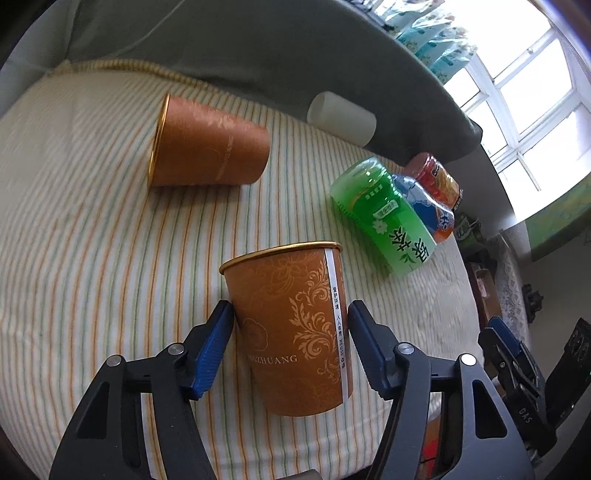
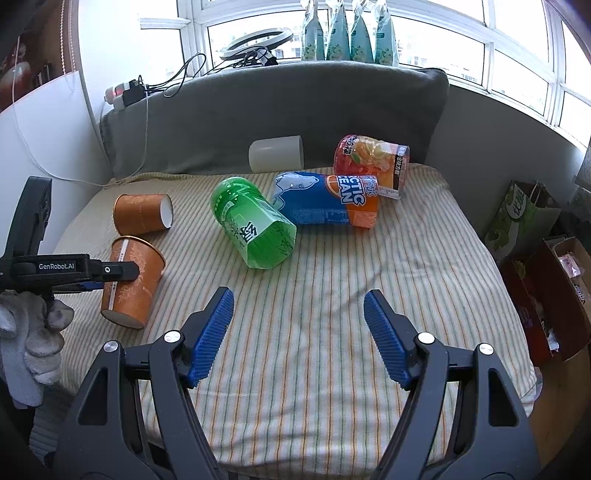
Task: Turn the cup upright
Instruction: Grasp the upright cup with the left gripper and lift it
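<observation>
You're working in strong daylight from the white-framed window point(image 2: 369, 22), whose panes blow out to pure white. Both fisheye views bend hard and darken at the edges. The striped cream mattress cover point(image 1: 74, 229) smears with blur in your left view.

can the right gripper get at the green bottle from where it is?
Probably yes. The right gripper is open, and the green bottle lies on its side just ahead on the striped cloth, nothing between them.
</observation>
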`<state>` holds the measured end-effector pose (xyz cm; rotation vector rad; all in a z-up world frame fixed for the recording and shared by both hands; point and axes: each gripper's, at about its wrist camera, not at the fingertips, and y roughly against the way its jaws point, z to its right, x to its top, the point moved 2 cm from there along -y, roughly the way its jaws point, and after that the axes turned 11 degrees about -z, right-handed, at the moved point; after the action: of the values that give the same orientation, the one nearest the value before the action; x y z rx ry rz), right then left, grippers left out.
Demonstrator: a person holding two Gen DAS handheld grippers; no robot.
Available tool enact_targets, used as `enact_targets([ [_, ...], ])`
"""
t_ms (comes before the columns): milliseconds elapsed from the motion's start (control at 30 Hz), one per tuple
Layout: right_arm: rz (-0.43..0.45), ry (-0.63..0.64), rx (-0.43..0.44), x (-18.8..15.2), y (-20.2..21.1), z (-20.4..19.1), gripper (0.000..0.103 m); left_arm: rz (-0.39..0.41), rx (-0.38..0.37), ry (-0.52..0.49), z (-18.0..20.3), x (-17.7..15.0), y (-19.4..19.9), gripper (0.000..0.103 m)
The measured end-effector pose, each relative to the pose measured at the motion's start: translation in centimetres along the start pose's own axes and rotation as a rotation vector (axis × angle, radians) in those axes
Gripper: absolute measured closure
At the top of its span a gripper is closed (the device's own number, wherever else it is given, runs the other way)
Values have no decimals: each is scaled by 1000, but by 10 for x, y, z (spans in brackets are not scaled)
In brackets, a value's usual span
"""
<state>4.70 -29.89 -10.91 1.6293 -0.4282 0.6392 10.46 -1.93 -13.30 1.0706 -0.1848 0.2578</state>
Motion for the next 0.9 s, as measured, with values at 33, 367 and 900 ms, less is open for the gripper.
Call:
enact_targets([
  [33,-2,-2,0,0,-1,1,27,19,10,-12,2,-1,2,40],
  [367,-17,-11,14,0,-12,1,27,188,164,-179,31,-5,8,40],
  [900,-5,-70,13,1,-18,22,27,323,373,-376,67,-13,-20,41],
])
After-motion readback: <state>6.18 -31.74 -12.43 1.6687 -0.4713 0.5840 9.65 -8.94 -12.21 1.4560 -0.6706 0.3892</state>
